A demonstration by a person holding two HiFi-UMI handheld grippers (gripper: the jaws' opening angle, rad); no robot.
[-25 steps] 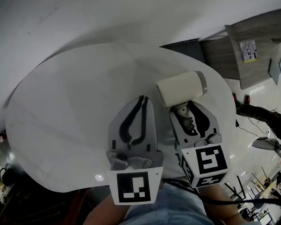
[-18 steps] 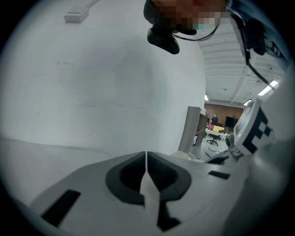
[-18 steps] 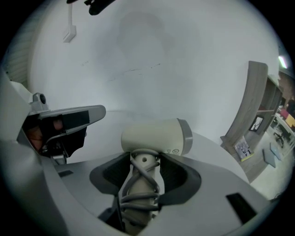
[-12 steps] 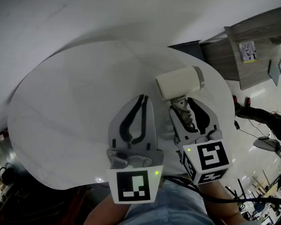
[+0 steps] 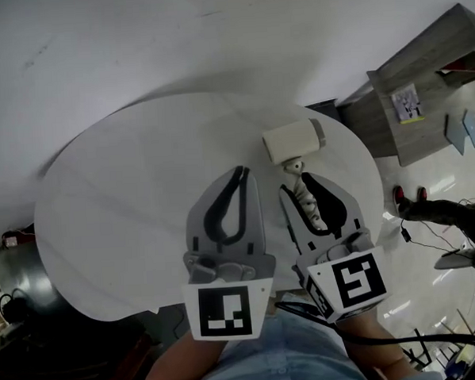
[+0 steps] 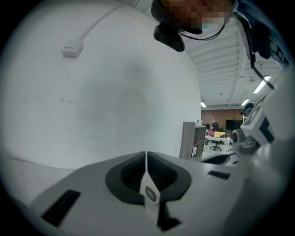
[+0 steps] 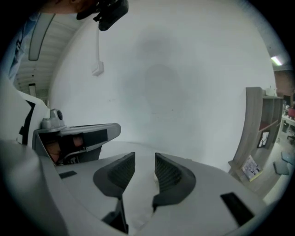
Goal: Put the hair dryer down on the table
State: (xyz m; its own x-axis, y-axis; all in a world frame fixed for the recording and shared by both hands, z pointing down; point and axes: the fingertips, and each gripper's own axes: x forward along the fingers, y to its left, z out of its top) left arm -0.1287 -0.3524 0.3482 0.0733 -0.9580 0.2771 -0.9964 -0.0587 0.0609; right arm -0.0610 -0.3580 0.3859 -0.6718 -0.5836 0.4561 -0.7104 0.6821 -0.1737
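Note:
A cream hair dryer (image 5: 293,140) lies on the round white table (image 5: 127,199), at its far right. Its ribbed handle (image 5: 303,191) points back at me and shows in the gap of my right gripper (image 5: 298,182). That gripper's jaws are closing. In the right gripper view (image 7: 144,159) the pads still stand apart and press on nothing. My left gripper (image 5: 238,173) hovers beside it over the table's middle. Its jaws meet with nothing between them, as the left gripper view (image 6: 146,159) also shows.
The table's right edge (image 5: 369,178) runs just beyond the hair dryer. A grey wooden cabinet (image 5: 423,88) stands on the floor past it. A white wall (image 5: 213,35) rises behind the table. My legs in jeans (image 5: 270,358) are at the near edge.
My right gripper has drawn back from the dryer's body toward me, and its jaws stand a little narrower. The dryer lies in the same spot on the table. The left gripper has hardly moved.

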